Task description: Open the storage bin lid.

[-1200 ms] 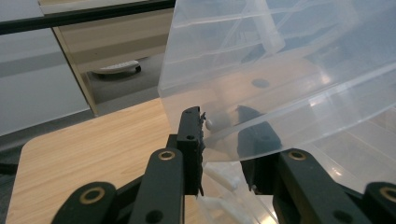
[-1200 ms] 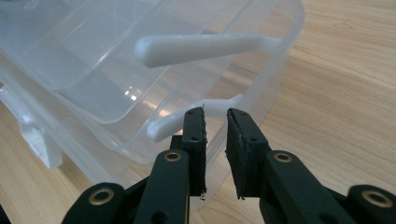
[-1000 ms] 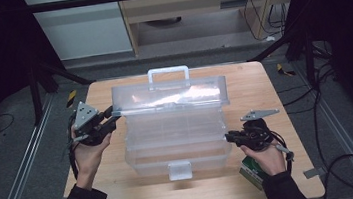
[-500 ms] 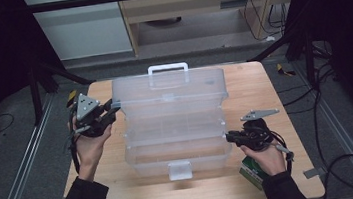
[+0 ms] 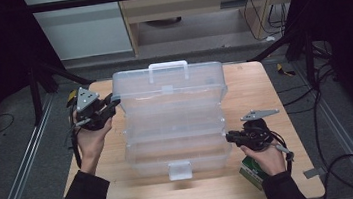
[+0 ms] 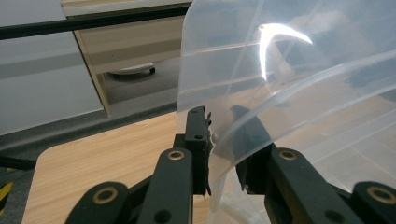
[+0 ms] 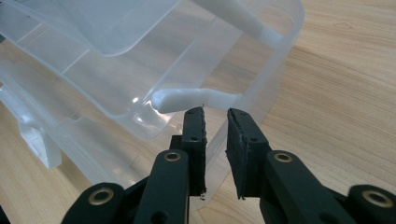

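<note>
**Lid of the clear organiser box going up, base pinned**

The clear plastic box sits in the middle of the wooden table, its lid swung up and back so the white handle stands at the far edge and the front latch faces me. I judge the step in hand to be opening the box; the lid looks near upright but not yet resting back.

My left gripper has the lid's left edge between its jaws; in the left gripper view the jaws have just been closing on that thin wall, and the pads look to be pinching it. My right gripper is closed narrow on the base's right rim, clearer in the right gripper view.

Next, I think, the lid needs easing further back without twisting the hinge.

Left forearm reaches forward, hand raised; right hand stays low, just over a green packet.
</note>
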Motion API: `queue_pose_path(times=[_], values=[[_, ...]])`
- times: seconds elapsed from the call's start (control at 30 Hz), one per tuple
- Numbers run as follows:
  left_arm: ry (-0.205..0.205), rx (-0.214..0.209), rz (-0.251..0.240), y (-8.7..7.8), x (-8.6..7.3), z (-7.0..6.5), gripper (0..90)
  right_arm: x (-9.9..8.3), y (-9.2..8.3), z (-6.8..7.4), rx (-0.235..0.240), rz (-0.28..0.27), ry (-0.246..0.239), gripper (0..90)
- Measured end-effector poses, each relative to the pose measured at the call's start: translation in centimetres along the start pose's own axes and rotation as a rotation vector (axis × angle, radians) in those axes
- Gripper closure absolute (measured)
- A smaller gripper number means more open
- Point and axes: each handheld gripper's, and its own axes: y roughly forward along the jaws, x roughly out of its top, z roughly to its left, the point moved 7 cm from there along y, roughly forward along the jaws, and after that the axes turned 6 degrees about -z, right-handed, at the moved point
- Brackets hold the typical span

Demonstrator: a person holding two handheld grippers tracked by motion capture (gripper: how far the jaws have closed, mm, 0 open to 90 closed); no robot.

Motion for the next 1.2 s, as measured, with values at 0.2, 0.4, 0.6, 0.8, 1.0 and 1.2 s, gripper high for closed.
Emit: queue_pose_path(times=[0.2, 0.4, 0.6, 0.8, 1.0, 1.2], values=[[-0.015, 0.009, -0.009, 0.7, 0.4, 0.3, 76.7, 0.0, 0.0, 0.0, 0.002, -0.003, -0.001, 77.1], [-0.016, 0.022, -0.012, 1.2, 0.7, 0.5, 77.0, 0.0, 0.1, 0.0, -0.002, -0.003, 0.001, 76.8], [-0.031, 0.031, -0.015, 1.9, 1.0, 0.8, 77.5, 0.0, 0.1, 0.0, -0.004, -0.002, 0.001, 76.8], [-0.045, 0.037, -0.014, 2.8, 1.3, 1.1, 77.9, 0.0, 0.1, 0.0, -0.004, -0.006, 0.0, 76.5], [-0.045, 0.051, -0.006, 3.7, 1.6, 1.4, 78.2, 0.0, 0.1, 0.0, -0.004, -0.006, 0.0, 76.5], [-0.046, 0.065, -0.003, 4.6, 1.8, 1.7, 78.6, 0.0, 0.1, 0.0, -0.006, -0.006, -0.009, 76.4]])
